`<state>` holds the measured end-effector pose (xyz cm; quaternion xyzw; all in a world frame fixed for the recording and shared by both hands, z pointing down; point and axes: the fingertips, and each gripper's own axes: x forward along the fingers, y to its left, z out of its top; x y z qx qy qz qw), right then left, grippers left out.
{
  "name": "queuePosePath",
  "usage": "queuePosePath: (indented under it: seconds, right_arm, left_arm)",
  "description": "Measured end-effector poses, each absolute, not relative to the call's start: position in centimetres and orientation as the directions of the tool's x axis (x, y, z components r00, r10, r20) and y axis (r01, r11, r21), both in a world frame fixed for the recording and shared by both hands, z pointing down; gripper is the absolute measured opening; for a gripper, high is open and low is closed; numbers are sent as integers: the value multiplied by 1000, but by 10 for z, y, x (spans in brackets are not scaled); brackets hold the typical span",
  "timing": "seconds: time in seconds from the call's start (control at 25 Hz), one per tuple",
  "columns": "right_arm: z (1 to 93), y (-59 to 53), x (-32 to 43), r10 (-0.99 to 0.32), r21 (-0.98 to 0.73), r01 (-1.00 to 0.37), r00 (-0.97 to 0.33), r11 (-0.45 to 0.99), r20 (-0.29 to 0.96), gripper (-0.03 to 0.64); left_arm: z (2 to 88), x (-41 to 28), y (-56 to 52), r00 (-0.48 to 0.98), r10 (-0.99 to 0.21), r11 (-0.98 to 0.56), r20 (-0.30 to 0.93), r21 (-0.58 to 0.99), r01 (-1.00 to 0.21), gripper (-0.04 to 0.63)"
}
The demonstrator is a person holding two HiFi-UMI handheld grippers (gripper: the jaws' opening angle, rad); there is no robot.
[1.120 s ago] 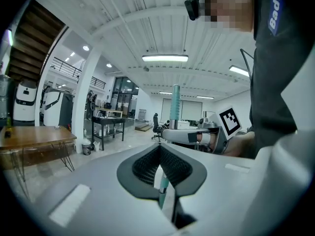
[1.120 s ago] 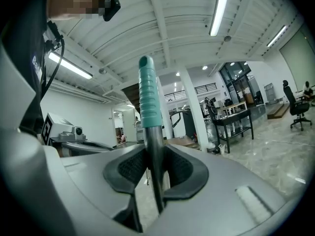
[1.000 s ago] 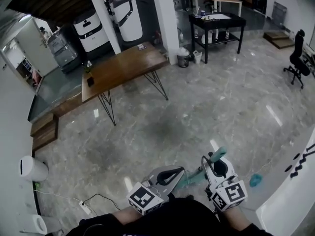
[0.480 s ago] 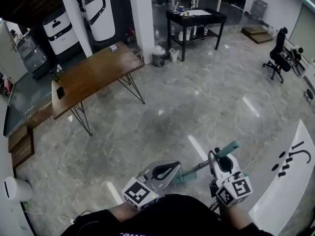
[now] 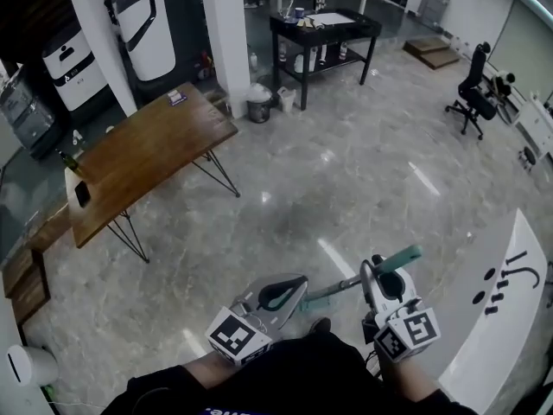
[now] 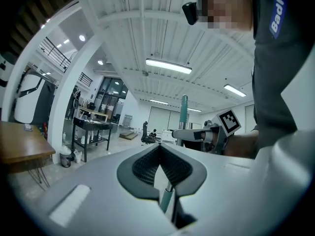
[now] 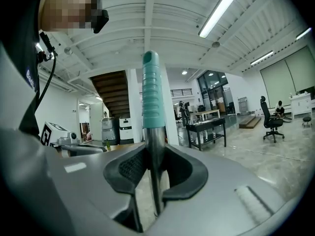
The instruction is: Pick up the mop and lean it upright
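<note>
Two grips on one mop [image 5: 337,295]. Clamped with the right gripper [image 7: 150,151] on the bare steel pole just below the teal grip [image 7: 150,90], pinched from both sides, upright through the jaws in the right gripper view. Clamped as well with the left gripper [image 6: 160,151], at another spot along the pole: jaws drawn in to a narrow V, tips all but meeting, shaft caught low between them.

Held roughly level across the front of the body in the head view, off the floor [image 5: 346,188], with the teal grip poking out past the right gripper toward a white curved panel [image 5: 492,318] with black marks. Mop head out of sight.

Underfoot, glossy grey marbled stone, streaked with light reflections. Further out on the left, a wooden table [image 5: 147,158] on thin black legs. Beyond it, a white column [image 5: 220,33] with a small bin [image 5: 258,104] at its foot. Just beside that, a black table [image 5: 324,28] loaded with small items. Well apart on the right, a black office chair [image 5: 471,89]. At the back left, white machines [image 5: 147,24]. Overhead, a white ribbed ceiling with strip lights [image 7: 219,11].
</note>
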<state>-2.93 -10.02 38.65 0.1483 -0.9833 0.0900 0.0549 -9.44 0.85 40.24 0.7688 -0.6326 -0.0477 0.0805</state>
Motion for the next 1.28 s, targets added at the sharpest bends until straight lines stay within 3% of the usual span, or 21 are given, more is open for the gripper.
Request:
queuePosePath:
  seconds: [0.28, 0.72, 0.92, 1.28]
  right_arm:
    - [387, -148, -110, -137, -212, -148, -988, 966, 67, 98]
    - [390, -267, -195, 121, -215, 105, -991, 971, 61, 100]
    - [393, -315, -219, 94, -204, 77, -993, 976, 76, 100]
    - [400, -405, -281, -64, -145, -84, -989, 986, 136, 100]
  left_arm:
    - [401, -147, -56, 111, -993, -103, 48, 142, -985, 18]
    - [369, -213, -189, -103, -994, 105, 32, 83, -991, 18]
    - [372, -235, -225, -103, -994, 105, 31, 78, -991, 18]
    - [385, -306, -300, 7, -1000, -7, 0, 105, -994, 19]
